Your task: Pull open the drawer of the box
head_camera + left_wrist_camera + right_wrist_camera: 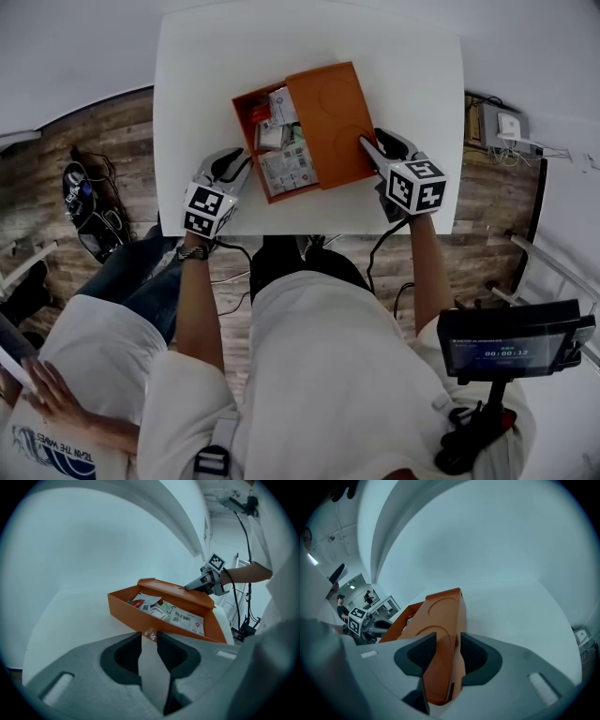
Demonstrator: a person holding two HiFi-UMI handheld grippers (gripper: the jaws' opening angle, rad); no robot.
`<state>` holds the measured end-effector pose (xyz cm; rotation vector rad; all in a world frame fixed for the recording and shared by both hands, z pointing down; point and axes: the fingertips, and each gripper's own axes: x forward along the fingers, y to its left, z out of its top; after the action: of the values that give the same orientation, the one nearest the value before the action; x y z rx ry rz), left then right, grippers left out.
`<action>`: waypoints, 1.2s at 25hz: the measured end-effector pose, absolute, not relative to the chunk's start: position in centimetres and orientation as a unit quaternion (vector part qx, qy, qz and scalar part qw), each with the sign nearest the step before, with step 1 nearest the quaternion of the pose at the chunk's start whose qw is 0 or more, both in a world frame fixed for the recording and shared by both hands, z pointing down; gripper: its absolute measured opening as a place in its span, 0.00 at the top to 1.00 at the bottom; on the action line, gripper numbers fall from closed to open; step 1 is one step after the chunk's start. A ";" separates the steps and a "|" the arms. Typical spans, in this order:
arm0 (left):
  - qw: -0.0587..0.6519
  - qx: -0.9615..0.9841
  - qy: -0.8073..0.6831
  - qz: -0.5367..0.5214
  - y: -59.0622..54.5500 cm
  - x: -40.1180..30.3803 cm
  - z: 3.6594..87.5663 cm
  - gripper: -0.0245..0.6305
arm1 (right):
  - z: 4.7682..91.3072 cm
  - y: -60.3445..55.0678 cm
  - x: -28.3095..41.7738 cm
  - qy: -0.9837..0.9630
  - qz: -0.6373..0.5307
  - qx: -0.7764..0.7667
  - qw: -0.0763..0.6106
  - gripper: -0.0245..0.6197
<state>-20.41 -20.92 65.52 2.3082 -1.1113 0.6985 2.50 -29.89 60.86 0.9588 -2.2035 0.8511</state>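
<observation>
An orange box lies on the white table. Its drawer stands pulled out to the left and holds several packets. My right gripper is shut on the box's near right edge; in the right gripper view the orange shell fills the gap between the jaws. My left gripper is open at the drawer's near left wall. A small clear knob sits at the jaw tips, with a gap showing beside it.
The table's near edge runs just below both grippers. A screen on a stand is at the lower right. Another person sits at the lower left. Bags and cables lie on the wooden floor to the left.
</observation>
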 end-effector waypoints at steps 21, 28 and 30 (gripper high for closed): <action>0.117 0.802 -0.551 0.200 -20.0 -16.4 49.8 0.96 | 47.0 -26.0 5.9 -0.863 0.136 0.432 0.223 0.87; 0.040 0.792 -0.592 0.141 -17.1 -11.8 39.3 0.96 | 38.1 -22.2 9.1 -0.872 0.076 0.460 0.152 0.96; 0.023 0.788 -0.600 0.133 -16.6 -10.7 37.6 0.96 | 36.9 -21.4 9.5 -0.876 0.066 0.456 0.140 0.96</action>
<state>-10.69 -16.58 37.55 2.4404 -1.8591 0.4115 9.55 -21.45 36.86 1.3182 -2.5322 0.1907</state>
